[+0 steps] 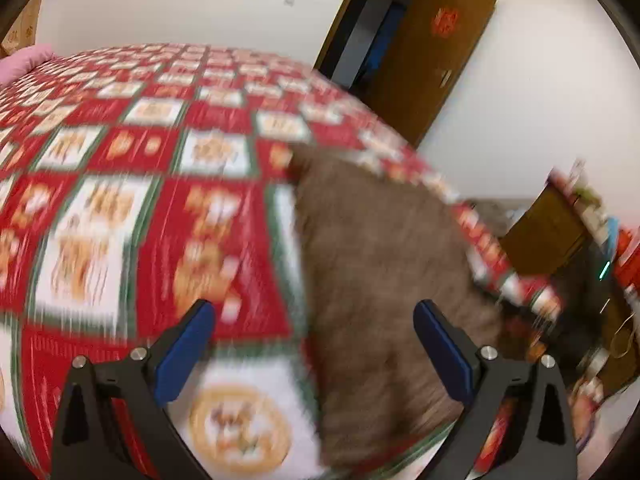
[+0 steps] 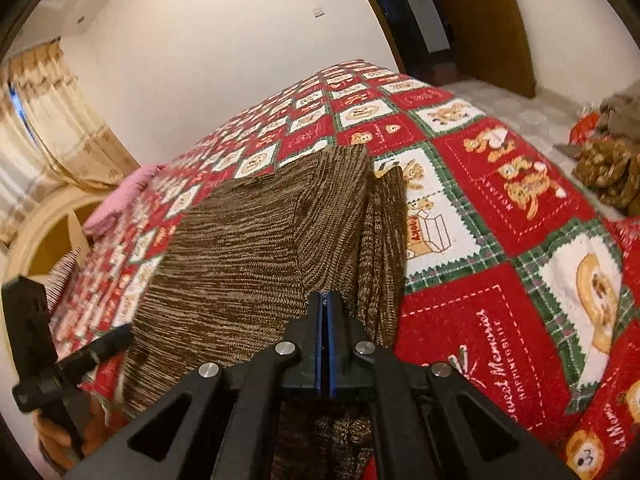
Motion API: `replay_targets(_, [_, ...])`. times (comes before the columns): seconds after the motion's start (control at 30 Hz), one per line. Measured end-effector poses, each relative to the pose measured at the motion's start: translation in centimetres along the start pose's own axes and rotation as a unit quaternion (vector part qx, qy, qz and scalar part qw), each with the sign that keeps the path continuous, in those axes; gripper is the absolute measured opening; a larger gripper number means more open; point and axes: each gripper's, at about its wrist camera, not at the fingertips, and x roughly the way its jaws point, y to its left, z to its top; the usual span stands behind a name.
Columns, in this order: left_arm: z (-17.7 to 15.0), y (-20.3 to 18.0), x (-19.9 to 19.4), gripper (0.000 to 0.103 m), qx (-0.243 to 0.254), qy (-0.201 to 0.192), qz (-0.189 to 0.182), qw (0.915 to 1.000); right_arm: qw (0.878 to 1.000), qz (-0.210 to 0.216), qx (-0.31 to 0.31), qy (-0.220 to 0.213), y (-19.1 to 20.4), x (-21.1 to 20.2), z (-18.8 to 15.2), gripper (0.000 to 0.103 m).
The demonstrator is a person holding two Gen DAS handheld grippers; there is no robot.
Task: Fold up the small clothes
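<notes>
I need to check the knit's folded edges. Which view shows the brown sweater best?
The right wrist view: the brown sweater is sharp, its knit and folded edge visible. The left wrist view shows it only motion-blurred.

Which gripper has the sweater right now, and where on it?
The right gripper is shut on the brown knit sweater, pinching its near edge. The left gripper is open, holding nothing.

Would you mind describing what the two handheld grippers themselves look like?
Both the left gripper and the right gripper have matte black angular frames with triangular cut-outs, round silver pivot bolts and blue pads on the fingers. No cables or markings show.
</notes>
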Motion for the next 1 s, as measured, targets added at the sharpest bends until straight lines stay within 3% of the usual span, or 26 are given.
replay_targets(0.1, [4.4,-1.8,1.0,0.101,0.023,-0.024,-0.007,0.9994,1.0,0.02,0.022,0.003,-0.8,0.0,0.1,0.0])
replay_targets(0.27, [9.2,-1.4,5.7,0.085,0.017,-0.043,-0.02,0.9988,1.0,0.005,0.001,0.003,-0.1,0.0,0.2,0.0])
replay_targets(0.37, [7.4,1.3,11.2,0.082,0.008,0.021,0.065,0.9976,1.0,0.002,-0.006,0.005,0.1,0.1,0.4,0.0])
replay_targets(0.4, [6.4,2.1,12.8,0.083,0.006,0.046,0.07,0.9964,1.0,0.005,-0.003,0.007,-0.1,0.2,0.4,0.0])
replay_targets(0.43, [6.7,1.9,12.0,0.086,0.008,0.025,0.068,0.9974,1.0,0.012,0.002,0.008,-0.3,0.2,0.5,0.0])
replay_targets(0.6, [7.2,0.3,13.8,0.103,0.06,0.049,0.15,0.9857,0.999,0.034,0.035,0.013,-1.2,0.5,0.7,0.0])
replay_targets(0.77, [8.6,1.5,14.4,0.103,0.039,0.066,0.139,0.9874,0.997,0.051,0.061,0.012,-1.8,0.2,0.9,0.001])
replay_targets(0.87, [8.8,1.2,13.2,0.103,0.047,0.056,0.148,0.9863,0.994,0.042,0.095,-0.029,-2.7,-1.8,1.1,0.004])
replay_targets(0.93, [8.3,1.3,10.8,0.103,0.038,0.03,0.11,0.9927,0.993,0.019,0.102,-0.059,-3.5,-3.2,1.3,0.004])
replay_targets(1.0, [7.8,1.7,9.1,0.103,0.026,0.018,0.061,0.9976,0.989,0.026,0.129,-0.069,-4.6,-3.7,1.5,0.005])
